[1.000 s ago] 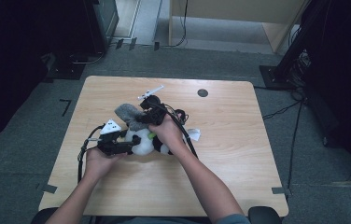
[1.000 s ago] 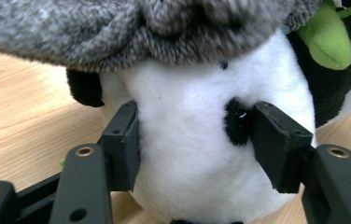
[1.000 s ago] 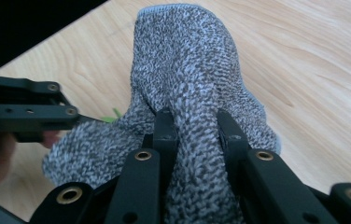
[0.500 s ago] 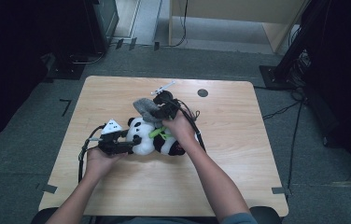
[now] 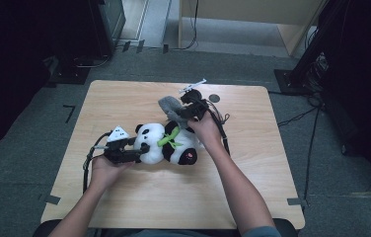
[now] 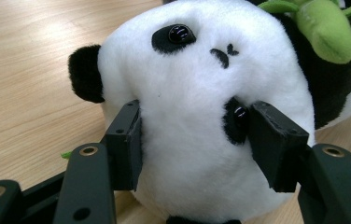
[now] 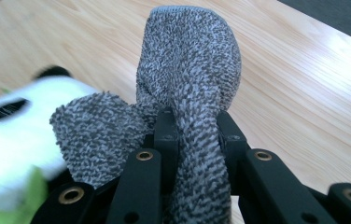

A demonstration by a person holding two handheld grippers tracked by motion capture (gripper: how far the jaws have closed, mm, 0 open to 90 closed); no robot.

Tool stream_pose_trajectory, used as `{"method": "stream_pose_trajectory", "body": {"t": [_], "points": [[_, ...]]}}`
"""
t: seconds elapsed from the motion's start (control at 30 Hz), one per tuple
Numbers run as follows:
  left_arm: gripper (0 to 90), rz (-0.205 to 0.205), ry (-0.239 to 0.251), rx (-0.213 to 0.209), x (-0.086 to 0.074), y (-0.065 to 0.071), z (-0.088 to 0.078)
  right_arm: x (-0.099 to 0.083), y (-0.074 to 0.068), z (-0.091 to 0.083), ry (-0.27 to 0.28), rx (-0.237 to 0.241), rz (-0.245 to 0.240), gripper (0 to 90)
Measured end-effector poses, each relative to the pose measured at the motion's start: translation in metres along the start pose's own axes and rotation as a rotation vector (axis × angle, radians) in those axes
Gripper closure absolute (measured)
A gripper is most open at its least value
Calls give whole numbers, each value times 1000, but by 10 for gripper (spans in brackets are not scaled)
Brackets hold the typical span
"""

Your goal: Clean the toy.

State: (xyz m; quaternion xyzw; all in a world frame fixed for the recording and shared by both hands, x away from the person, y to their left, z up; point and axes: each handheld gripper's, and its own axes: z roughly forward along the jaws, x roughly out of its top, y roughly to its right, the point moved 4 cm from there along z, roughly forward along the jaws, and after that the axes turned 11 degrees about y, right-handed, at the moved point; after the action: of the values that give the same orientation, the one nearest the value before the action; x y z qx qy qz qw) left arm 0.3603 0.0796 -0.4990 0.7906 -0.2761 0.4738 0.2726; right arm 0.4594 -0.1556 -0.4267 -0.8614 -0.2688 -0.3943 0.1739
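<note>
Table point(image 5: 252, 197): pale wood-grain top with rounded corners, standing on grey carpet.
Panda toy point(image 5: 168, 143): plush black and white, lying on its side mid-table, head toward the left gripper; a green plush sprig point(image 5: 167, 138) crosses its chest.
Left gripper point(image 6: 192, 140): its black jaws are pressed into the panda's soft white head from both sides, one pad beside a black eye patch; the lower part of the head is cut off by the frame edge.
Grey cloth point(image 7: 192, 88): nubby, speckled knit with a rounded tip, held up just beyond the panda's body.
Right gripper point(image 7: 194, 128): jaws clamped on the cloth's narrow middle; the panda at the left edge of this view is blurred.
</note>
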Motion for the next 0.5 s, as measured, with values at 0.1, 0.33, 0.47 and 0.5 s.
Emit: {"method": "stream_pose_trajectory", "body": {"t": [0.1,0.33,0.47,0.5], "points": [[415,2,0,-1,0,0,0,-6,13,-6,-6,-13,22,759],[414,7,0,-3,0,0,0,-10,30,-19,17,-43,47,760],[411,9,3,-4,0,0,0,-9,39,-27,37,-74,54,761],[410,11,4,-4,0,0,0,-8,41,-30,46,-79,56,762]]}}
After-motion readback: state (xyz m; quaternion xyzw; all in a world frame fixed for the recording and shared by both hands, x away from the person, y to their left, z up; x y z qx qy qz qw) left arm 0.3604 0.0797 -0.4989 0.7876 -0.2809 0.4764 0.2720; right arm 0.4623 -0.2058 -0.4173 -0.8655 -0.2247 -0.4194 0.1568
